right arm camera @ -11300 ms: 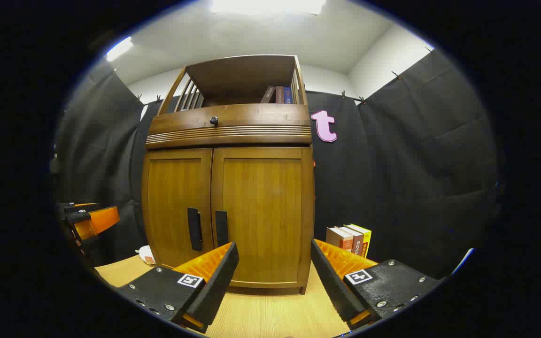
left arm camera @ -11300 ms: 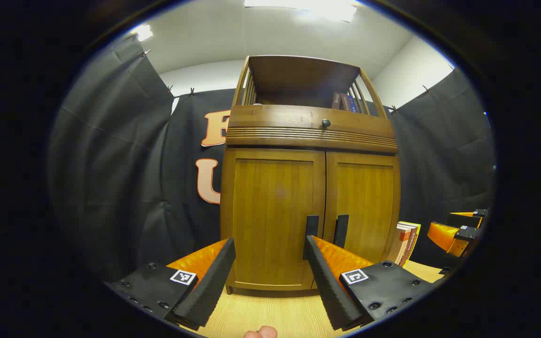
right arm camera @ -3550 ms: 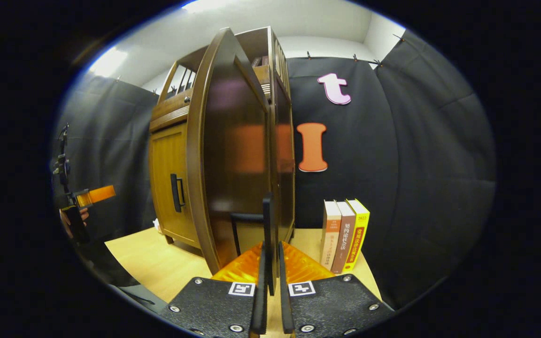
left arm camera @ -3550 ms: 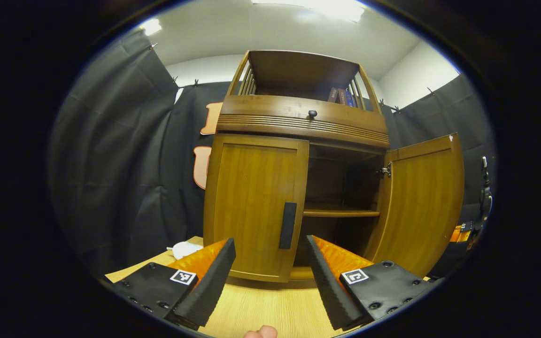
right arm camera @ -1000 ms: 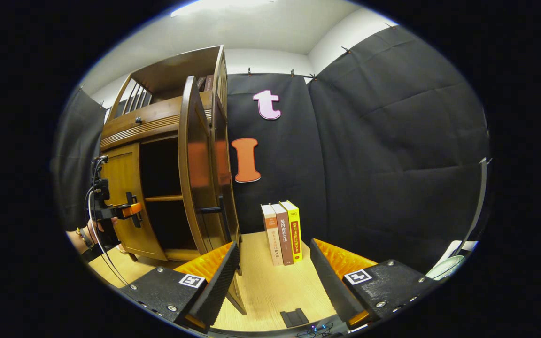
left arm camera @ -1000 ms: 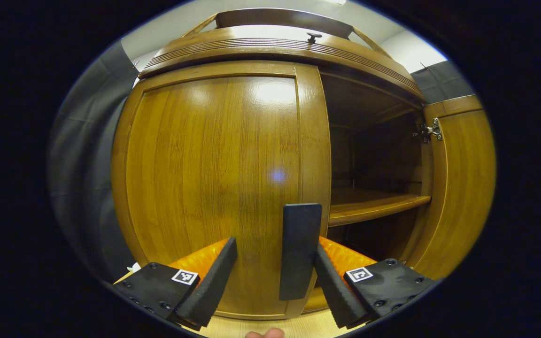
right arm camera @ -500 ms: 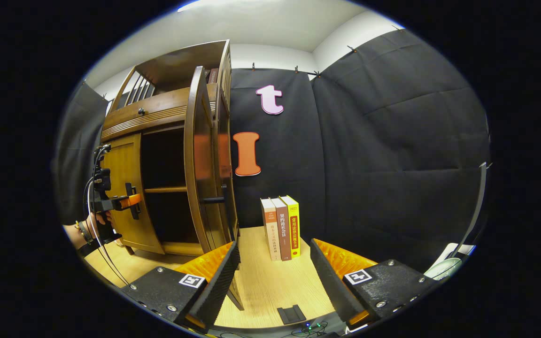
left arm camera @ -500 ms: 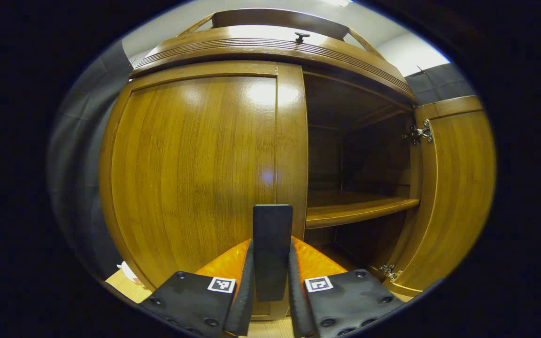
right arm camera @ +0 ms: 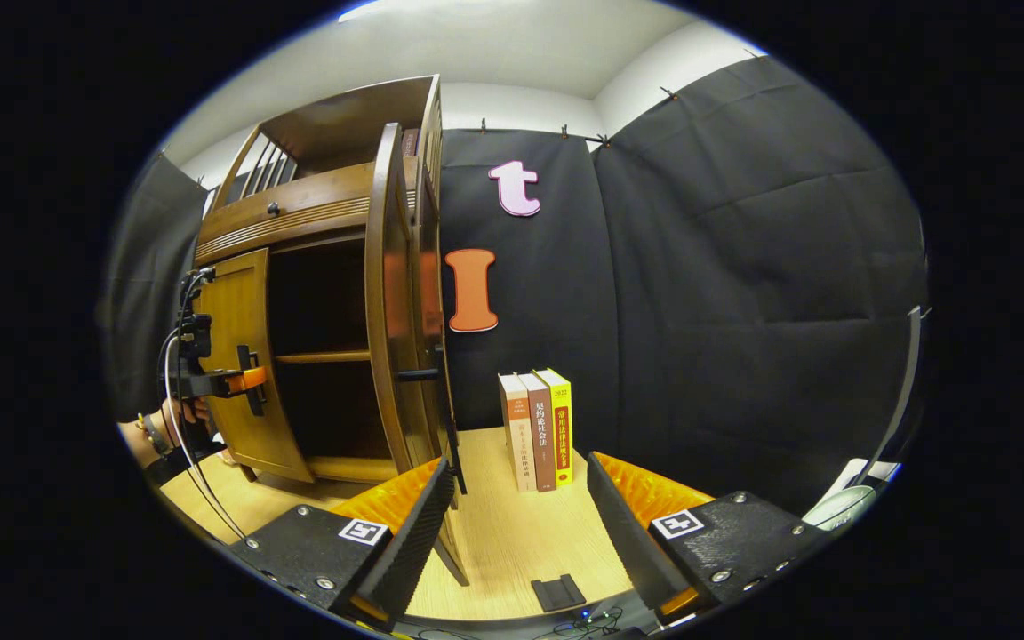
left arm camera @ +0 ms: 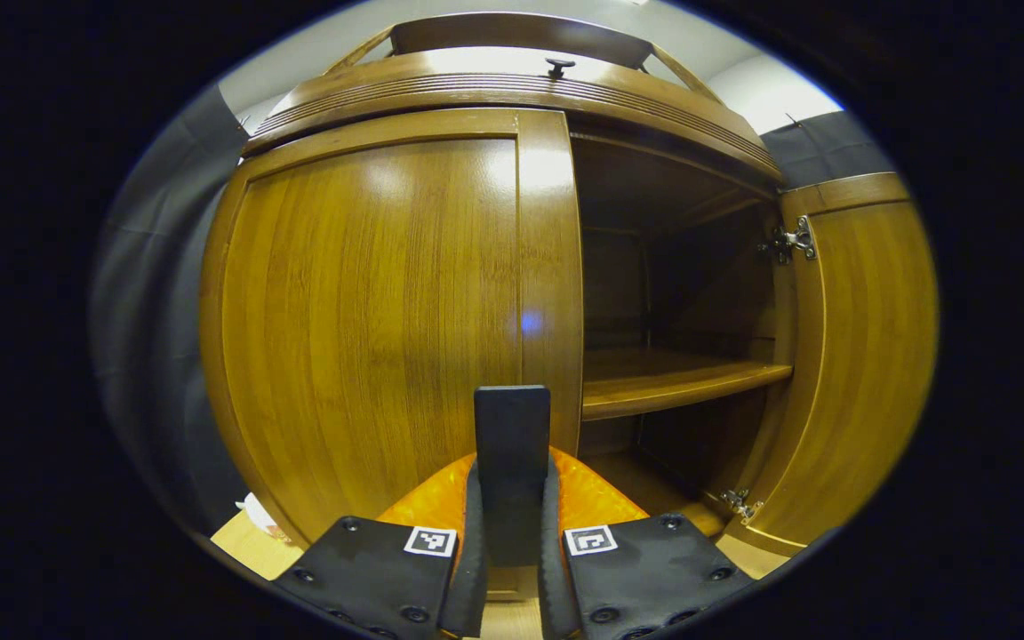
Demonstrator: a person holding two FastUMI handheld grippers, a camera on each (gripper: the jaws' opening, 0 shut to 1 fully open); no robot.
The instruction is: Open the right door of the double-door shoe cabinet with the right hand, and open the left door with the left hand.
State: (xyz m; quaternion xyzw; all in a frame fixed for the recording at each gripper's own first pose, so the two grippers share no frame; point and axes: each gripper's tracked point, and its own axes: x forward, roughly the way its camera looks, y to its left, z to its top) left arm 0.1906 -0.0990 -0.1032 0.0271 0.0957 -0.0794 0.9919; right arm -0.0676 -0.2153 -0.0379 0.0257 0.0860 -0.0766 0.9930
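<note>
The wooden shoe cabinet [left arm camera: 512, 84] looms close in the left gripper view. Its left door [left arm camera: 370, 311] looks closed or nearly so. My left gripper [left arm camera: 512, 467] is shut on that door's dark upright handle [left arm camera: 512, 418], one finger on each side. The right door [left arm camera: 859, 356] stands swung wide open, baring a shelf [left arm camera: 672, 382] inside. In the right gripper view the right door [right arm camera: 392, 311] appears edge-on, and the left gripper [right arm camera: 241, 382] shows at the left door [right arm camera: 232, 356], held by a hand. My right gripper [right arm camera: 518, 467] is open and holds nothing, just right of the open door.
Three books [right arm camera: 539, 427] stand upright on the wooden table [right arm camera: 512, 533] against the black cloth wall, right of the cabinet. A small dark piece [right arm camera: 559, 591] lies at the table's near edge. A white plate rim [right arm camera: 841, 507] shows at the far right.
The right door was pulled open and let go earlier. In the last second my left gripper closed on the left door's handle. The right gripper has barely shifted.
</note>
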